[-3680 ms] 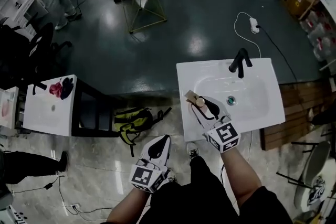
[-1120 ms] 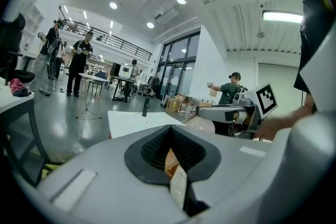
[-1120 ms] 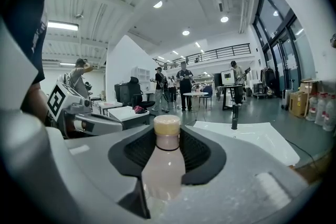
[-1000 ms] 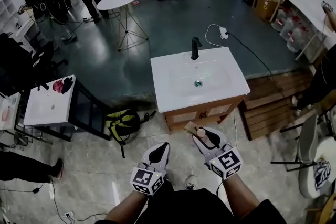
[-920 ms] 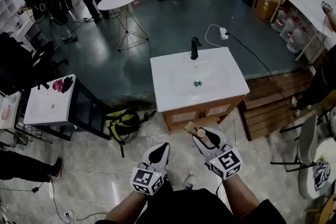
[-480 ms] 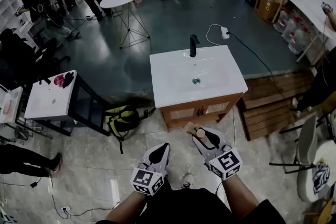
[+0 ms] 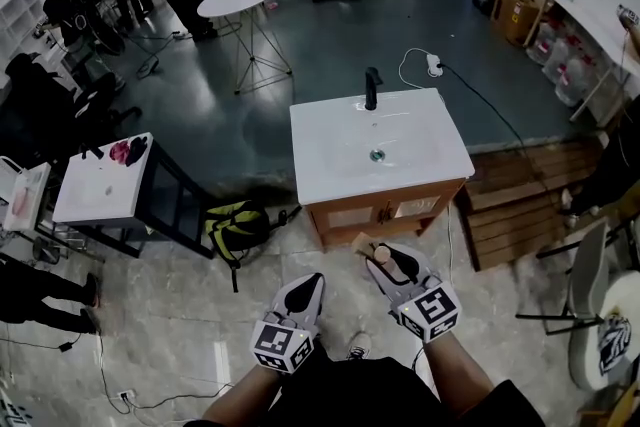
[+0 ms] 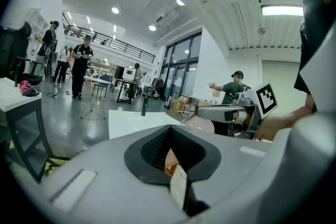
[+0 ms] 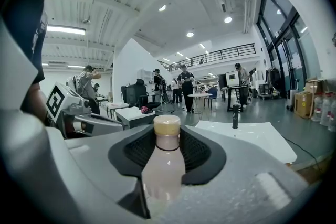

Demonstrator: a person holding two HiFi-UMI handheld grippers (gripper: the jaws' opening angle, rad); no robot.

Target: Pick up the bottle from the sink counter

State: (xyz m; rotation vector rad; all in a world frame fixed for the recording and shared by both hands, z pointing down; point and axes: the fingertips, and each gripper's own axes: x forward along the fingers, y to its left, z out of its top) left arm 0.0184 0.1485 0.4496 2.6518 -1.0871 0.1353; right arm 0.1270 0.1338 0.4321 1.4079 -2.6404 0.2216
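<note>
Head view showed the right hand-held gripper (image 7: 393, 263) clamped on the bottle (image 7: 381, 255) and held out over the floor (image 7: 200, 315), just in front of the person and well apart from the sink tabletop (image 7: 330, 177). From the right gripper view I read the grip plainly: the pale bottle stood upright between the two dark pads, with its tan cap above them. The left hand-held gripper (image 7: 305, 283) hung beside it with its jaws together and nothing between them.

A few seconds earlier that same gripper had been at the front edge of the tabletop with the bottle already in its jaws. Since then the person had backed away. The whole sink unit now lay further ahead, its wooden cabinet front (image 7: 385, 210) had come into sight, and the white top carried only the faucet (image 7: 372, 87). Against the frames from the last second I saw little difference: both grippers sat in nearly the same spot and the bottle had not shifted in the pads.

I judged the pick finished, since the bottle was off the tabletop and carried clear of it. What I would watch was the grip, because only the bottle's narrow upper part sat in the pads.
</note>
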